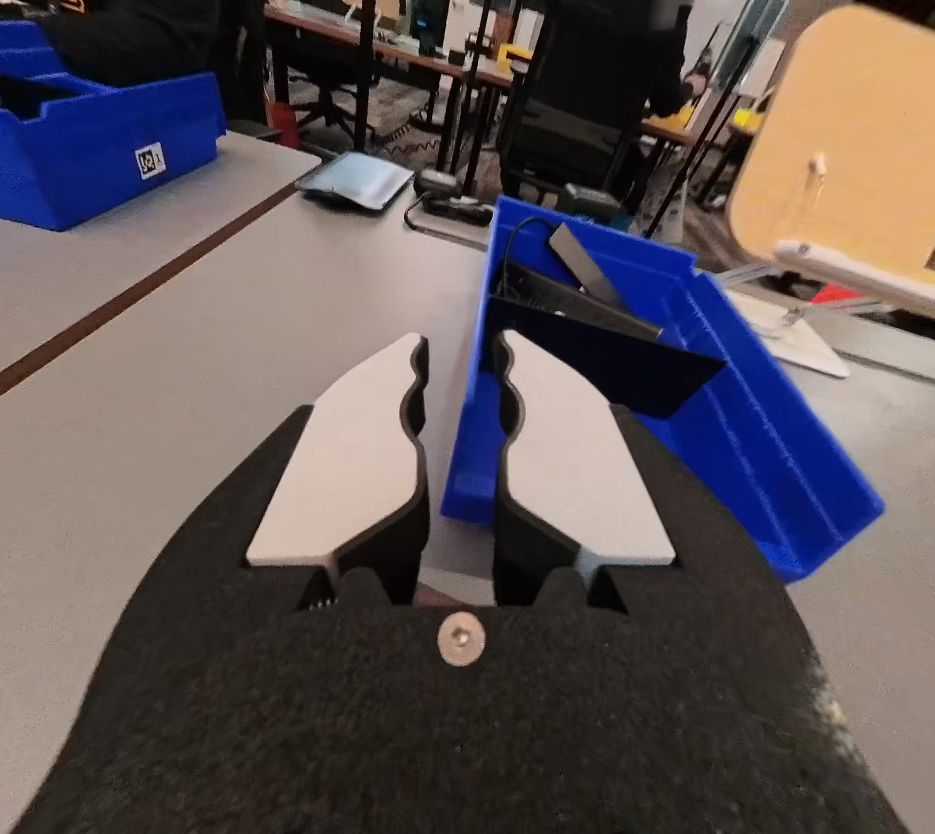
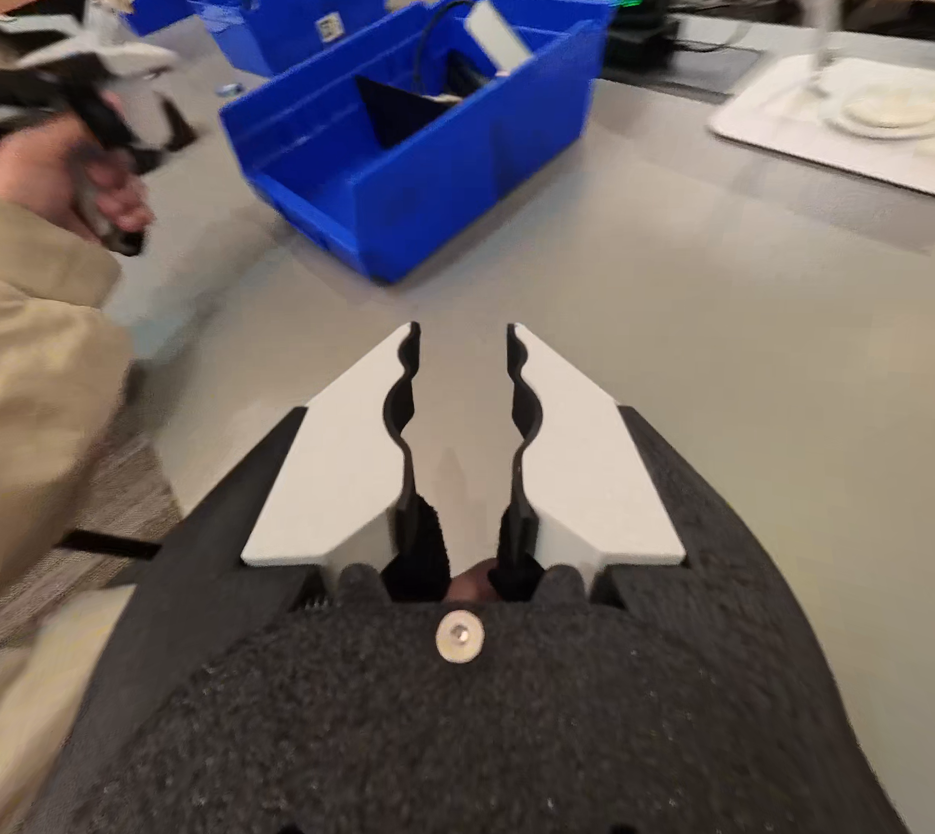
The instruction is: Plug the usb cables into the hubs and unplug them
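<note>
A busy workshop room lies behind the scene, with chairs, other work surfaces and more blue bins in the distance, and in front a pale grey desk (image 2: 657, 253) carries the things in hand. On it stands a blue bin (image 2: 405, 182), open at the top and cut low at its near end, probably so that what lies inside can be reached from the front. A black divider (image 2: 394, 111) splits it, and the hubs and cables lie behind that divider, in the far compartment.

The hub (image 1: 587, 266) is a flat, dark grey bar that leans up against the far wall of the bin, one end raised above the rim. In the right wrist view the same bar catches the light and looks paler. A thin black cable (image 1: 521, 228) arcs up beside it and drops back into the bin. More dark, flat pieces lie under the hub, though the blur makes it hard to say whether they are further hubs or plugs.

The left gripper (image 1: 463, 339) hangs just over the near left wall of the bin, its fingers a little apart with nothing between them, lined up as if to go in. The right gripper (image 2: 463, 329) hovers over bare desk, well short of the bin, its fingers likewise parted and empty. Nothing is plugged or grasped yet, so I judge the task to be at its start.
</note>
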`<state>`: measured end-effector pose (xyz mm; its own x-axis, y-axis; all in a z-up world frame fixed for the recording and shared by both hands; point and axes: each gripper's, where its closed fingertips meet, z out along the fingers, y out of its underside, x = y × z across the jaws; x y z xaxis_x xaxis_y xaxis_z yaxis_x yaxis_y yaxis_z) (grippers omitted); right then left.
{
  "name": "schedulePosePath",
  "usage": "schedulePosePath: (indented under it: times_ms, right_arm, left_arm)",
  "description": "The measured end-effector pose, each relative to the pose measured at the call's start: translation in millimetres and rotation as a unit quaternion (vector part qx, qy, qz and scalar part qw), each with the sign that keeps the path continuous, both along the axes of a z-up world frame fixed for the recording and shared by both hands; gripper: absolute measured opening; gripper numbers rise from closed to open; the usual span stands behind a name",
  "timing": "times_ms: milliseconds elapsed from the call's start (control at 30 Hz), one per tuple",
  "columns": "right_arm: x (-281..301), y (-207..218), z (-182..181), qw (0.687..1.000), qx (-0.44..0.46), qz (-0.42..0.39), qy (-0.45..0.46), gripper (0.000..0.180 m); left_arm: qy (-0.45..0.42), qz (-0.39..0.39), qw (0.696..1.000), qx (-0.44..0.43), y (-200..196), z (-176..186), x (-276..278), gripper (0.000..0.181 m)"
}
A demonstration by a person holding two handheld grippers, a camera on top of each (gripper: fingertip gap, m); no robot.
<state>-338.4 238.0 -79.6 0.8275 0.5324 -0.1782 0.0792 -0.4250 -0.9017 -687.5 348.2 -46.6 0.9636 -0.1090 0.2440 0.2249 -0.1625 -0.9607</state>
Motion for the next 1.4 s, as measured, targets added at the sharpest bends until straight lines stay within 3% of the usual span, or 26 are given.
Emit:
schedulePosePath:
  times_ms: [133,267,467,533,667,833,967,1200,1300,1400]
  right_arm:
    - [145,-9,6,0.982,0.038,-0.18,0.04,0.038]
    - [264,-44,15,0.948,0.092,-0.298,0.055,0.039]
    - [373,-67,-44,0.918,0.019,-0.395,-0.038,0.047]
    - [384,-66,-53,0.908,0.007,-0.416,-0.045,0.047]
    - [371,-59,-62,0.92,-0.028,-0.392,0.012,0.049]
    - [362,-57,-71,0.925,-0.044,-0.377,-0.016,0.051]
    - [363,-55,-72,0.924,-0.051,-0.378,0.013,0.053]
    - [362,-57,-59,0.927,-0.011,-0.375,0.012,0.054]
    - [364,-58,-52,0.926,0.022,-0.378,-0.003,0.068]
    - [359,-61,-46,0.929,0.03,-0.369,-0.002,0.049]
  left_arm:
    - [0.004,-0.038,0.999,-0.009,-12,10,40,0.025]
    - [-0.027,-0.115,0.99,-0.07,-41,-15,108,0.025]
    - [-0.002,-0.104,0.988,-0.112,-83,-77,147,0.025]
    - [0.019,-0.118,0.986,-0.115,-77,-72,150,0.025]
    - [0.082,-0.109,0.987,-0.08,-60,-63,141,0.024]
    - [0.037,-0.123,0.986,-0.103,-59,-72,141,0.025]
    - [0.039,-0.118,0.986,-0.109,-57,-75,138,0.024]
    - [0.068,-0.128,0.984,-0.1,-62,-72,147,0.025]
    - [0.062,-0.139,0.983,-0.105,-67,-73,151,0.025]
    - [0.057,-0.146,0.981,-0.111,-73,-75,152,0.025]
